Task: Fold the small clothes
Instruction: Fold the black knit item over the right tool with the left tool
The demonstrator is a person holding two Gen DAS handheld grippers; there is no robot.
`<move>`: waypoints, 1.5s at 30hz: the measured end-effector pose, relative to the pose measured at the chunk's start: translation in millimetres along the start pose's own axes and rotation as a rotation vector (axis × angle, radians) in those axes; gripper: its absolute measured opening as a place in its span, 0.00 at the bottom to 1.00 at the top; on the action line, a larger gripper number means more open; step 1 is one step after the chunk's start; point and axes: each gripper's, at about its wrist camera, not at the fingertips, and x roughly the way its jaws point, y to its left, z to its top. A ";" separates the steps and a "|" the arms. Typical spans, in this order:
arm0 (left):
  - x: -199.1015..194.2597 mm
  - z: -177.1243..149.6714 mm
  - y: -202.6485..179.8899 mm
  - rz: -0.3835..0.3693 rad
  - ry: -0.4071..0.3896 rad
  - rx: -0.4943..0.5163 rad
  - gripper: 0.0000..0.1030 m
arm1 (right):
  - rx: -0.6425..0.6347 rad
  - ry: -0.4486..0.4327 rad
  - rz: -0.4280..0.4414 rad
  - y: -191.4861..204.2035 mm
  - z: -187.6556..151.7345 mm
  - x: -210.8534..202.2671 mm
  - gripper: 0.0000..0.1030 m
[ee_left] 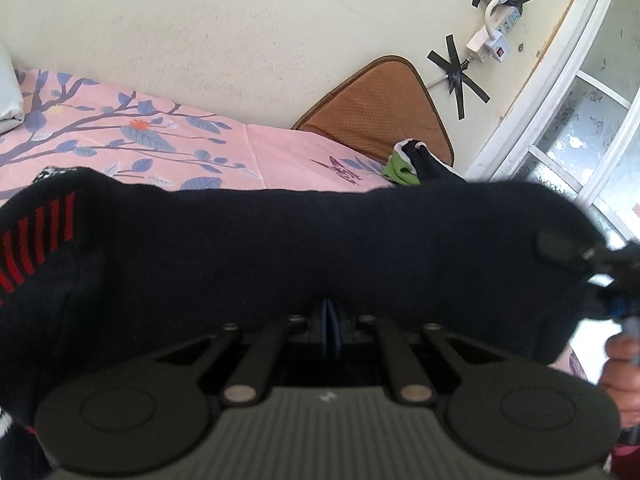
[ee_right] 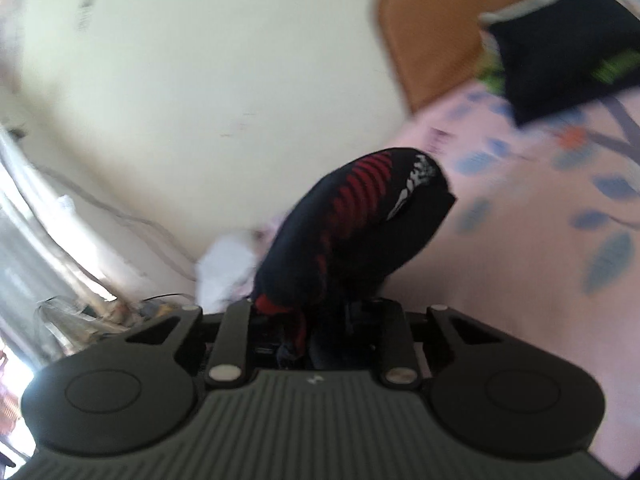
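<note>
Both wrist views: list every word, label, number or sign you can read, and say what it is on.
No text can be read for certain.
White lettering on the black sock with red stripes: blurred, unreadable.
Green marking on the folded dark garment: blurred, unreadable.
Small pale mark on the left gripper body: too small to read.
Same mark on the right gripper body: too small.
Power strip on the wall: no legible print.

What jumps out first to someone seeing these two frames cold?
The black sock with red stripes fills the middle of the left wrist view, stretched sideways between both grippers above the pink floral bedsheet. In the blurred right wrist view, the sock bunches up out of the right gripper. Behind lie a folded dark garment with green and a brown mat against the wall.
</note>
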 end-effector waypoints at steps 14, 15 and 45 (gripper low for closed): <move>-92.7 -13.3 32.6 0.030 -0.188 -0.077 0.11 | -0.244 0.147 0.074 77.5 20.7 86.7 0.26; -105.4 -14.7 39.4 0.052 -0.213 -0.091 0.11 | -0.258 0.161 0.078 78.8 21.4 90.7 0.26; -117.6 -31.4 31.4 0.213 -0.142 -0.040 0.03 | -0.657 0.443 0.020 103.3 25.3 243.1 0.16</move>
